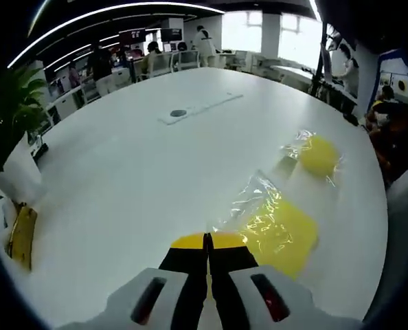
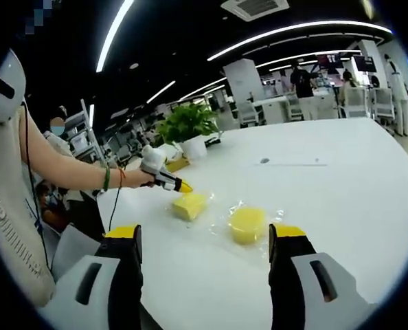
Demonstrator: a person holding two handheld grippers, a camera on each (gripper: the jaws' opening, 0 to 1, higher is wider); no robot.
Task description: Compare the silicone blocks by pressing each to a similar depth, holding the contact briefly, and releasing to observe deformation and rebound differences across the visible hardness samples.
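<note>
Nearest the lens in the left gripper view, the left gripper has its yellow-tipped jaws pressed together with nothing between them, a blunt point suited to poking rather than grasping. Just to the right of its tips, touching or almost so, lies the near silicone block, flat on crinkled clear wrap; beyond that, further right and well apart, sits the far silicone block on its own wrap.

In the right gripper view the right gripper stands wide open and empty, held back from the work, probably to watch. Ahead between its jaws lies one yellow block; to the left of that the other gripper's closed tip hovers at the edge of the second block, whether touching I cannot tell.

The white table is broad and bare ahead, giving free room. A potted plant stands behind the blocks, and the table edge runs close under the right gripper.
</note>
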